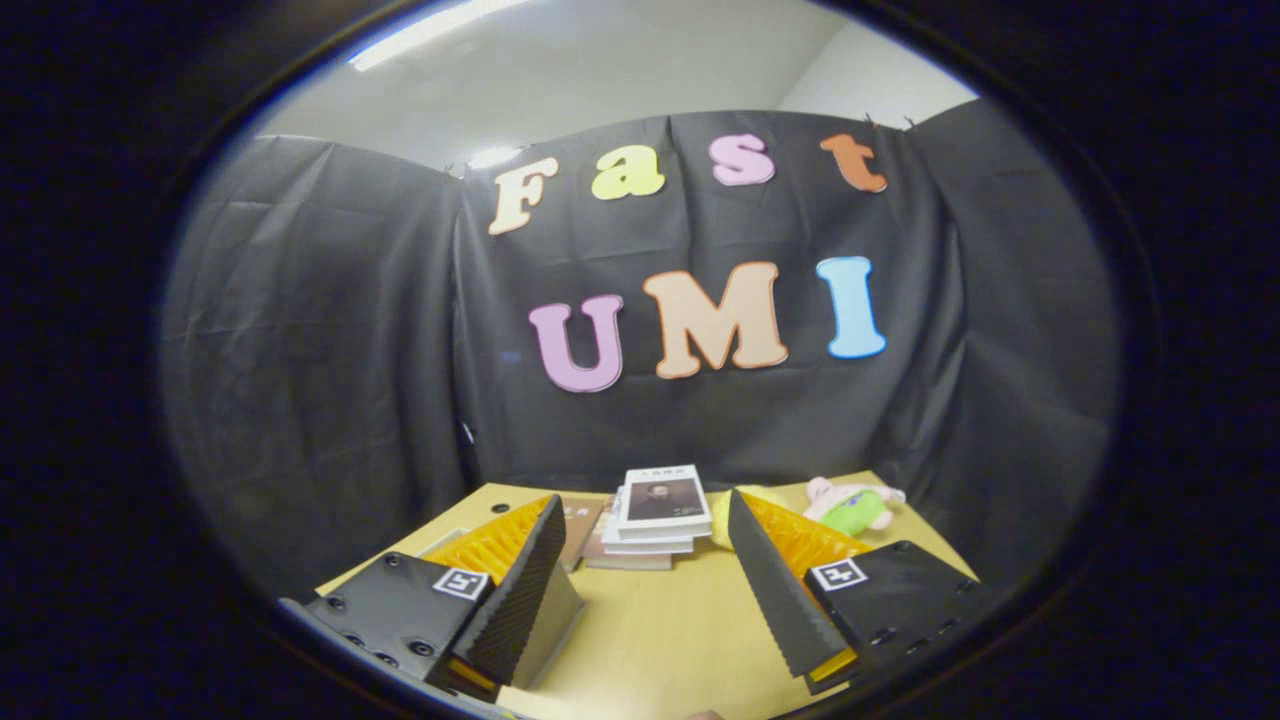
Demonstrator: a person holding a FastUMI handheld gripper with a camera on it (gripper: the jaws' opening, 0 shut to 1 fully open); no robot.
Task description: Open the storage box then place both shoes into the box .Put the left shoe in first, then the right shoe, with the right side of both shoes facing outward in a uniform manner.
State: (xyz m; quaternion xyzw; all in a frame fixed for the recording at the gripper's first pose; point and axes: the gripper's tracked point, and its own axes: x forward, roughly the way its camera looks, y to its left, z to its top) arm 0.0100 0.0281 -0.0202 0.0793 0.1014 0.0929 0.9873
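My gripper (645,520) is held above a yellowish wooden table (650,640), looking level toward the booth's black cloth wall. Its two fingers stand wide apart, and between them I see only bare tabletop. Just ahead of the fingers, between their tips, lies a stack of books (655,515) with a white-covered one on top.
A small plush toy (853,505), pink and green, lies at the table's far right, beyond the right finger. A yellow rounded object (722,530) sits partly hidden beside the books. The black cloth wall closes off the table's far edge.
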